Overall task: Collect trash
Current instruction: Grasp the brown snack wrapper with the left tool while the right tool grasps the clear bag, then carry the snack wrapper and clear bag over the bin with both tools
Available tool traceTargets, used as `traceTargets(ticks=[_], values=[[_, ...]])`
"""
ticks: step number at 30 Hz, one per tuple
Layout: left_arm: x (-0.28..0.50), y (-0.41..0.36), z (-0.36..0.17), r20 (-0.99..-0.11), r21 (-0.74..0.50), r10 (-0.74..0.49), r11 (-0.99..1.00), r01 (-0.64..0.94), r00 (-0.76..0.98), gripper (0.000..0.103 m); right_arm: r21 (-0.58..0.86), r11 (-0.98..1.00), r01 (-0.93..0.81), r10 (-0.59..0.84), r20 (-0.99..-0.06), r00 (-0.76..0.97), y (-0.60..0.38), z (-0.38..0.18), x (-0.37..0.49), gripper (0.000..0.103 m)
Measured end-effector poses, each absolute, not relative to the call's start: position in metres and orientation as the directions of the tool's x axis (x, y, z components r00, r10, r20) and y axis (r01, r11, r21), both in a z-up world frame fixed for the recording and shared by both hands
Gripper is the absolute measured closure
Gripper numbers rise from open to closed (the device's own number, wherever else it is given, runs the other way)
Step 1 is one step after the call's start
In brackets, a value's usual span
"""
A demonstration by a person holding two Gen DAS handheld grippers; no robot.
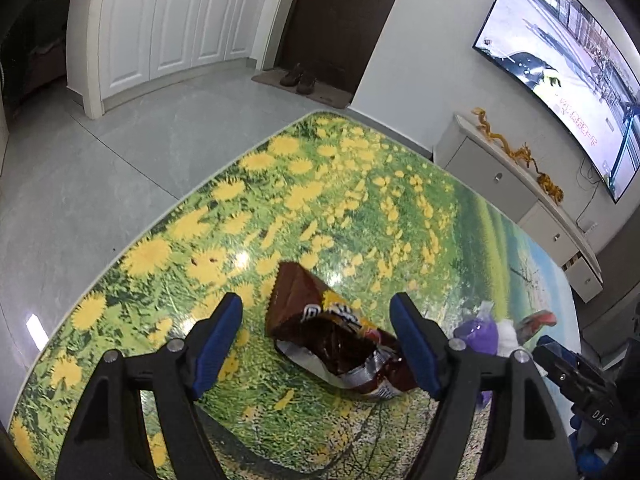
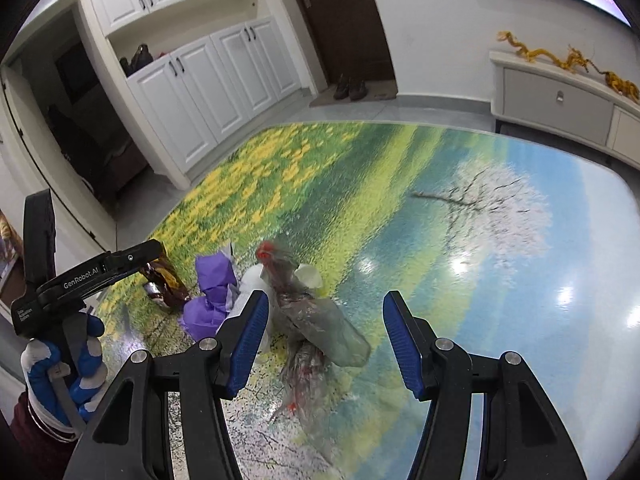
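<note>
A torn brown snack wrapper [image 1: 320, 332] lies on the flower-print table [image 1: 280, 184], between the blue pads of my open left gripper [image 1: 316, 340]. In the right wrist view a crumpled clear plastic bottle with a red cap [image 2: 316, 316] lies between the pads of my open right gripper [image 2: 324, 340]. Left of it lie crumpled purple paper [image 2: 212, 296] and white tissue [image 2: 252, 280], then the brown wrapper [image 2: 168, 284] under the left gripper's black frame [image 2: 92, 276]. The purple paper [image 1: 476, 328] and the bottle's red cap [image 1: 540, 318] also show in the left wrist view.
The table [image 2: 480, 240] stands on a grey tiled floor [image 1: 100, 168]. White cabinets [image 1: 168, 20] and a dark door [image 1: 340, 12] are behind. A low white sideboard [image 1: 520, 200] and a wall TV [image 1: 568, 64] stand to the right.
</note>
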State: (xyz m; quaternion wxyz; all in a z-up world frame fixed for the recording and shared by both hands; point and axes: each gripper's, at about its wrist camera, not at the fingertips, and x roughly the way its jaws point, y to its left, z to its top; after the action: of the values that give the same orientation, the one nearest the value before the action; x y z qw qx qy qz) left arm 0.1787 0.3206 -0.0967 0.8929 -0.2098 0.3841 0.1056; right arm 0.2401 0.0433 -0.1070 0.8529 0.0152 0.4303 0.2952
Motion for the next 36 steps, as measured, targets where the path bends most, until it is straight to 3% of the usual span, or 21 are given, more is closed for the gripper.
traceTargets(ticks=[5, 10, 13, 15, 21, 36], values=[[0.178, 0.312, -0.100, -0.724, -0.293, 0.001, 0.905, -0.309, 0.689, 0.035, 0.259, 0.810, -0.526, 0.518, -0.736, 0.436, 0.056, -0.110, 0.236, 0.048], [0.178, 0.299, -0.100, -0.725, -0.289, -0.038, 0.923, -0.255, 0.687, 0.047, 0.249, 0.796, -0.552, 0.519, -0.750, 0.410, 0.061, -0.115, 0.227, 0.073], [0.174, 0.292, -0.099, -0.724, -0.284, -0.051, 0.931, -0.231, 0.688, 0.056, 0.257, 0.793, -0.552, 0.524, -0.751, 0.402, 0.060, -0.115, 0.221, 0.080], [0.171, 0.285, -0.098, -0.724, -0.274, -0.057, 0.938, -0.211, 0.688, 0.066, 0.264, 0.794, -0.548, 0.526, -0.749, 0.402, 0.056, -0.114, 0.217, 0.082], [0.157, 0.268, -0.097, -0.721, -0.294, -0.113, 0.943, -0.154, 0.683, 0.081, 0.288, 0.807, -0.516, 0.535, -0.727, 0.430, 0.032, -0.104, 0.191, 0.083], [0.075, 0.202, -0.053, -0.668, -0.270, -0.202, 0.963, 0.020, 0.717, 0.084, 0.292, 0.891, -0.348, 0.447, -0.695, 0.563, -0.065, -0.070, 0.087, 0.083]])
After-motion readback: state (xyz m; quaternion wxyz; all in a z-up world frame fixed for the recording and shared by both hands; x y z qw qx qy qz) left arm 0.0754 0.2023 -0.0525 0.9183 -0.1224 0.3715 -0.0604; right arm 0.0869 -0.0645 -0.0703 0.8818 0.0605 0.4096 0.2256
